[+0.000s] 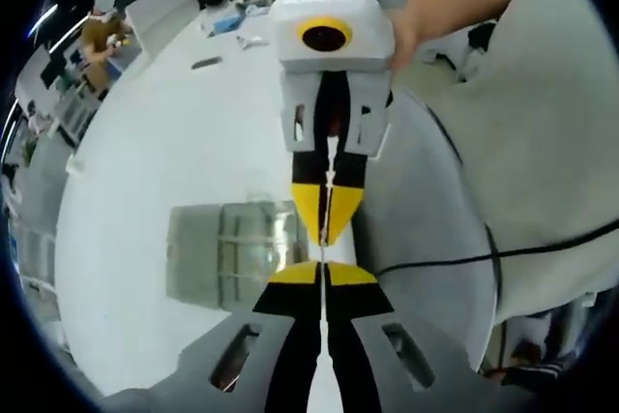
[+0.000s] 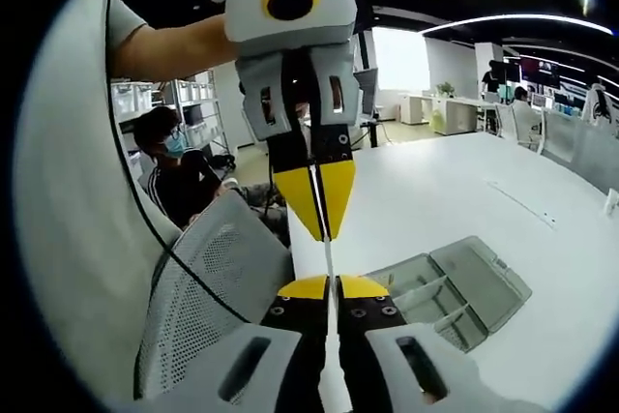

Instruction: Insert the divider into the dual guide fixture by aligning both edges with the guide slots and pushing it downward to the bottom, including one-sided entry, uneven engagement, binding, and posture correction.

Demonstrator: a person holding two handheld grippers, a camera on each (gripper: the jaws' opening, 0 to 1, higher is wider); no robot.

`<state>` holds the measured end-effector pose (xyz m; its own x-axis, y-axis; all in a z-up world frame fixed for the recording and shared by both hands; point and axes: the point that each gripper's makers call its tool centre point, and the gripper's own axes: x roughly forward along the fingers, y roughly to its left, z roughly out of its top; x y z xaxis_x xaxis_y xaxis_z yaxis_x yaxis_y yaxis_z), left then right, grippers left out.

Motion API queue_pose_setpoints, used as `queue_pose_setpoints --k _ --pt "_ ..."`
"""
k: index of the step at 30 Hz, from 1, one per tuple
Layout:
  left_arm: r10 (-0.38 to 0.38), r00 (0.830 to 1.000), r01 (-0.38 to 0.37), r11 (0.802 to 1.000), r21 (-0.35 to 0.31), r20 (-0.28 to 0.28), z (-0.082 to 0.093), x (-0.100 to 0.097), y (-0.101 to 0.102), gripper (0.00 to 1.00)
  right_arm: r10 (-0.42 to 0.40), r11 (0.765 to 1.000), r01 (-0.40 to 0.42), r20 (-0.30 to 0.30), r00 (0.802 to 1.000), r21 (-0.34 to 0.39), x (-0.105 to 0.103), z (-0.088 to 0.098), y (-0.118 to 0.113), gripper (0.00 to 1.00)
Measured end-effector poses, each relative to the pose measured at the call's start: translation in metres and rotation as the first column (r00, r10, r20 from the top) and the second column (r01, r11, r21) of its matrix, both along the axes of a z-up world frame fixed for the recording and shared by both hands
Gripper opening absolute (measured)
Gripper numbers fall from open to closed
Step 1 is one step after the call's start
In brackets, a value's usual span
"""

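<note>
Both grippers (image 1: pixel 323 271) (image 2: pixel 329 285) on thin clear divider (image 2: pixel 329 256).

I could read no text, label, brand or number anywhere, neither on the clear fixture (image 1: pixel 232 253) nor on the white table (image 1: pixel 174 142) under it. Boxes and screens beyond the table were too blurred for me to read.

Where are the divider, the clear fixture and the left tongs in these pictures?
divider (image 2: pixel 329 256), right gripper view, its thin edge between the two tongs.
clear fixture (image 1: pixel 232 253), left gripper view, its middle compartment.
left tongs (image 2: pixel 316 202), right gripper view, between their yellow tips.
</note>
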<state>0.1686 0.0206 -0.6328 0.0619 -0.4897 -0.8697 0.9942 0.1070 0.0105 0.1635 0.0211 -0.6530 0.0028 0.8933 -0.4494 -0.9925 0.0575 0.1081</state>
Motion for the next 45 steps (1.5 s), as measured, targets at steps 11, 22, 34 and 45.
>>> queue_pose_setpoints --k 11,22,34,45 --pt "-0.021 1.000 0.021 1.000 0.020 0.011 0.000 0.003 0.000 0.00 -0.038 0.999 0.038 -0.012 0.999 -0.016 0.004 -0.001 -0.005 0.05" --pt "0.009 1.000 -0.010 0.999 0.052 0.008 -0.004 0.010 0.012 0.00 -0.071 0.997 0.071 -0.018 0.997 -0.023 0.010 -0.001 -0.013 0.14" --pt "0.039 0.999 -0.037 0.995 0.088 -0.016 -0.011 0.021 0.025 0.00 -0.117 0.993 0.117 -0.003 0.993 -0.025 0.019 0.000 -0.023 0.21" --pt "0.068 0.997 -0.064 0.990 0.129 -0.030 -0.019 0.036 0.036 0.00 -0.150 0.987 0.151 0.020 0.988 -0.050 0.028 -0.003 -0.030 0.31"
